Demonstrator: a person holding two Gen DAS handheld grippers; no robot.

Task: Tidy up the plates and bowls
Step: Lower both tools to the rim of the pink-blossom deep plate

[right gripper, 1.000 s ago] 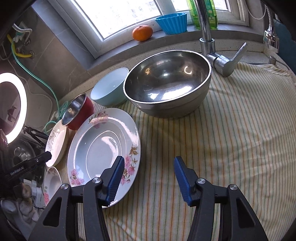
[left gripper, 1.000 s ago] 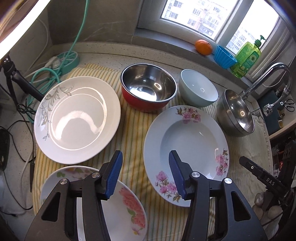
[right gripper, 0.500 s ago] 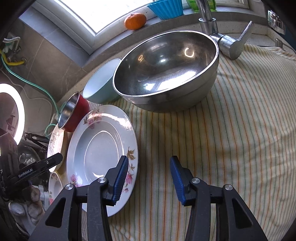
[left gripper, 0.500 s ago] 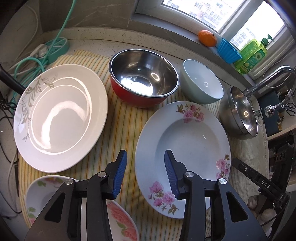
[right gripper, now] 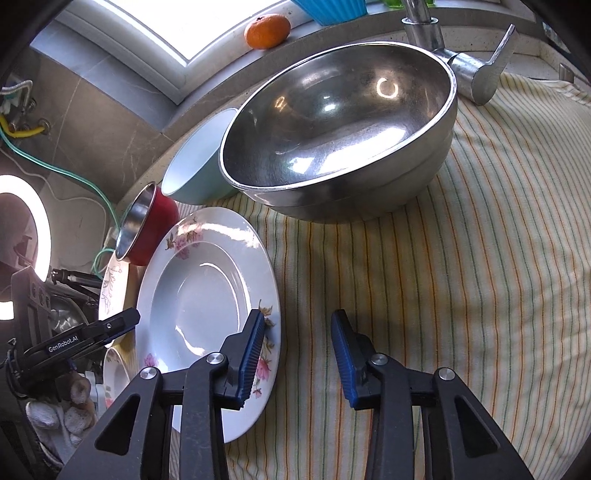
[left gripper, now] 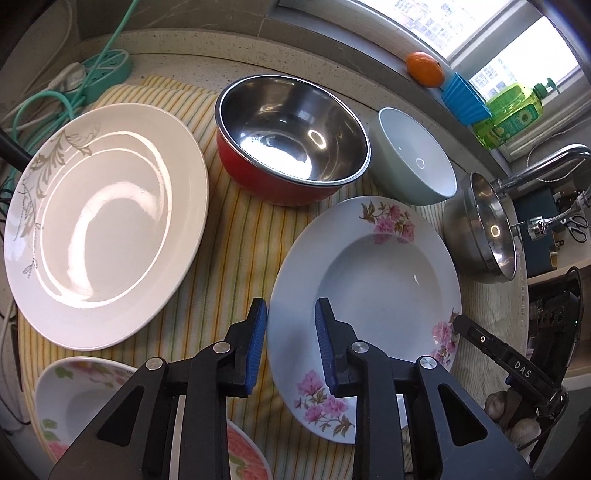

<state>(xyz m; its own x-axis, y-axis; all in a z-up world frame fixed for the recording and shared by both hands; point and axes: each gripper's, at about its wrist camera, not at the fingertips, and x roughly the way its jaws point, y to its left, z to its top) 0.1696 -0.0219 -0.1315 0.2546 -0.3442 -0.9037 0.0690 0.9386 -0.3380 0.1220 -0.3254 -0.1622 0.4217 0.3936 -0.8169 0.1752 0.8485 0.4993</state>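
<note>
A pale blue floral soup plate [left gripper: 384, 273] lies on the striped cloth; it also shows in the right wrist view [right gripper: 207, 306]. My left gripper [left gripper: 290, 339] is open, its jaws straddling the plate's left rim. My right gripper [right gripper: 297, 350] is open, its left finger over the plate's right rim. A cream plate [left gripper: 99, 221] lies left. A red steel-lined bowl [left gripper: 291, 133], a pale green bowl [left gripper: 417, 158] and a large steel bowl [right gripper: 340, 125] stand behind. A pink-flowered dish [left gripper: 85, 406] is at the near left.
A tap [right gripper: 458, 62] stands behind the steel bowl. An orange [right gripper: 267, 29], a blue cup [left gripper: 465, 99] and a green soap bottle [left gripper: 513, 114] sit on the sill. A teal power strip and cables [left gripper: 96, 70] lie far left. Bare striped cloth [right gripper: 461, 295] stretches right.
My left gripper has moved forward and right onto the floral plate's left rim, jaws narrowing. My right gripper has moved forward and left toward the plate's right rim, jaws slightly narrower.
</note>
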